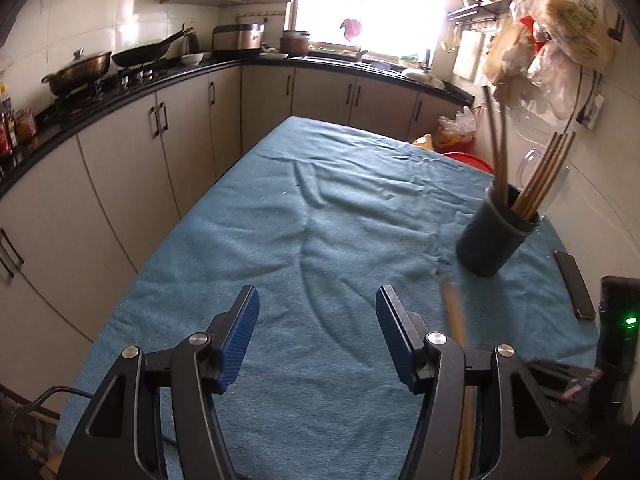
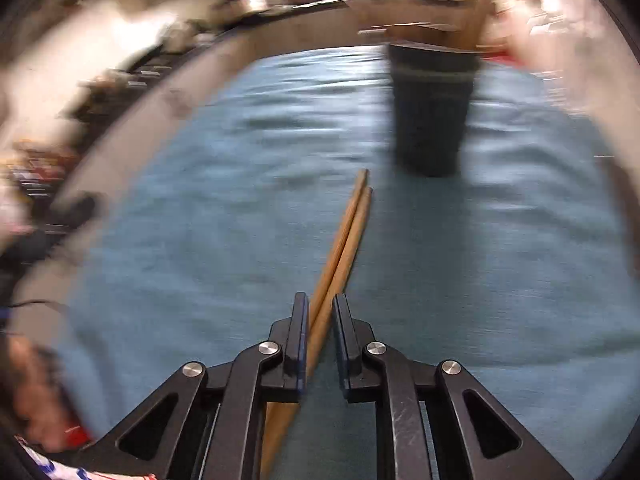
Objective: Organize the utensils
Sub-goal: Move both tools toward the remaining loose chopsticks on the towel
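Right tool [image 2: 320, 308] clenched on a pair of wooden chopsticks [image 2: 344, 240], tips toward the dark holder [image 2: 432, 112] on the cloth-covered desk [image 2: 200, 240]. Left tool [image 1: 318, 320] released, empty. Raise the tips above the rim before lowering; misalignment risks tipping the holder.

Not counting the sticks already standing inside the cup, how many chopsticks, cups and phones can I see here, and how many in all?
Chopsticks, clamped in the right gripper: 2
Cup, dark, on the blue cloth: 1
Phone, flat on the cloth: 1
Total: 4
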`<state>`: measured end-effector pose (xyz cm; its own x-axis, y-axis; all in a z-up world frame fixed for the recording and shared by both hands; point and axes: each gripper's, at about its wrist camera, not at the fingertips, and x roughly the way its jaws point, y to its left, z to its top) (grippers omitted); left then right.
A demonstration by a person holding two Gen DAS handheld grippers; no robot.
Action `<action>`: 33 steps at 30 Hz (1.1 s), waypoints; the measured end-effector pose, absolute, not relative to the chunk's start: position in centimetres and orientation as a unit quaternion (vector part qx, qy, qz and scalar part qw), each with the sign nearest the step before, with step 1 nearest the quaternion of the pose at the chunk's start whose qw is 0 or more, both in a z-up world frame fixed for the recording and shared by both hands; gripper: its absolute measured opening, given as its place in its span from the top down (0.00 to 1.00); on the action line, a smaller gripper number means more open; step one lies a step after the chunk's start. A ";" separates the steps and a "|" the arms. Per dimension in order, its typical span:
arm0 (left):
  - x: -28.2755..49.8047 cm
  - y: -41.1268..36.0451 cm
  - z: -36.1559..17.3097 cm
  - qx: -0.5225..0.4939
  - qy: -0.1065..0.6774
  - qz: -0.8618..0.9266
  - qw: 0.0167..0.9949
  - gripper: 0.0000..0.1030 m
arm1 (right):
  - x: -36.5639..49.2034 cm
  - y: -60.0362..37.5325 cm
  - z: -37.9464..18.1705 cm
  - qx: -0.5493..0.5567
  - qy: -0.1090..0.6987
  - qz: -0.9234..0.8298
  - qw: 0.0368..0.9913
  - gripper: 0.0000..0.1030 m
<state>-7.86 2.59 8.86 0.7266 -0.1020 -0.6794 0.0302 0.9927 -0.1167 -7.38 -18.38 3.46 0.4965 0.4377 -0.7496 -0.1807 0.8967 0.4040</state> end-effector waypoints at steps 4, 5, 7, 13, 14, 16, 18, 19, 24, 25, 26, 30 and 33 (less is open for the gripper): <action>-7.7 3.5 8.5 -0.043 0.366 -0.023 0.929 0.42 | -7.7 -18.5 4.0 0.088 0.459 0.122 0.876 0.85; -7.6 3.6 8.3 -0.044 0.367 -0.022 0.929 0.42 | -7.9 -18.7 4.1 0.092 0.461 0.124 0.874 0.85; -7.1 3.9 7.8 -0.047 0.374 -0.018 0.926 0.42 | -8.1 -18.5 4.2 0.086 0.461 0.130 0.874 0.85; -6.7 3.0 7.1 -0.042 0.386 -0.025 0.921 0.42 | -6.5 -16.8 3.5 0.063 0.469 0.133 0.871 0.85; -6.7 2.8 7.1 -0.039 0.386 -0.026 0.921 0.42 | -6.1 -16.7 3.2 0.056 0.474 0.129 0.869 0.85; -6.7 2.6 7.0 -0.034 0.387 -0.026 0.921 0.42 | -5.4 -16.4 2.8 0.054 0.477 0.131 0.867 0.85; -6.7 2.4 7.0 -0.034 0.388 -0.027 0.921 0.42 | -4.9 -15.9 2.7 0.037 0.478 0.118 0.869 0.85; -6.6 2.4 7.0 -0.034 0.389 -0.027 0.920 0.42 | -4.6 -15.6 2.8 0.032 0.479 0.114 0.870 0.85; -5.5 0.7 7.4 -0.021 0.407 -0.051 0.912 0.42 | -4.7 -17.0 2.7 0.021 0.487 0.086 0.869 0.88; -5.2 0.2 7.4 -0.015 0.411 -0.058 0.910 0.42 | -5.0 -17.8 2.7 0.023 0.488 0.080 0.869 0.88; -5.0 -0.3 7.4 -0.010 0.416 -0.066 0.907 0.42 | -5.4 -18.7 2.7 0.026 0.489 0.077 0.868 0.88; -2.8 -3.8 6.2 0.025 0.448 -0.103 0.888 0.42 | -7.4 -23.2 2.7 0.032 0.497 0.047 0.866 0.87; -1.2 -6.0 5.0 0.052 0.465 -0.108 0.877 0.42 | -8.5 -26.1 2.6 0.031 0.503 0.024 0.863 0.84</action>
